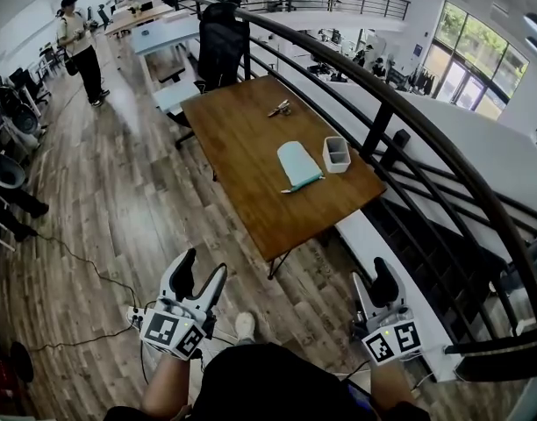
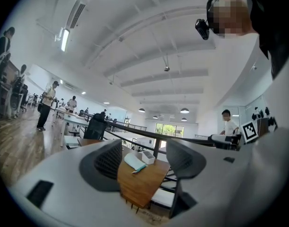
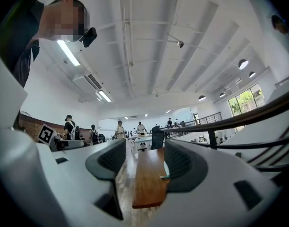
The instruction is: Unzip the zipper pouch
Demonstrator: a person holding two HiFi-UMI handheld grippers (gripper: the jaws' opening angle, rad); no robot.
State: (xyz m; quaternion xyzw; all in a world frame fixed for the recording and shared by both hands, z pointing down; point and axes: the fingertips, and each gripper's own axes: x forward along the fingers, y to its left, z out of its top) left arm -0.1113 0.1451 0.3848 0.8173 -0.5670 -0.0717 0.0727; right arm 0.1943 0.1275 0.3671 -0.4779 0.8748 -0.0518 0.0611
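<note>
A mint-green zipper pouch (image 1: 299,165) lies flat on the right half of the brown wooden table (image 1: 242,147), its zipper edge facing the near end. Both grippers are held low in front of the person, well short of the table and touching nothing. My left gripper (image 1: 204,272) is open and empty; in the left gripper view (image 2: 144,161) the pouch (image 2: 134,161) shows far off between its jaws. My right gripper (image 1: 374,281) also stands open and empty. In the right gripper view (image 3: 142,162), only an edge of the pouch (image 3: 165,168) peeks past the right jaw.
A small white container (image 1: 337,153) stands just right of the pouch, and a small metal object (image 1: 280,108) lies farther back. A black railing (image 1: 400,112) runs along the table's right side. A black chair (image 1: 221,44) stands at the far end. Cables (image 1: 84,266) cross the floor at left. People (image 1: 80,51) stand at the back.
</note>
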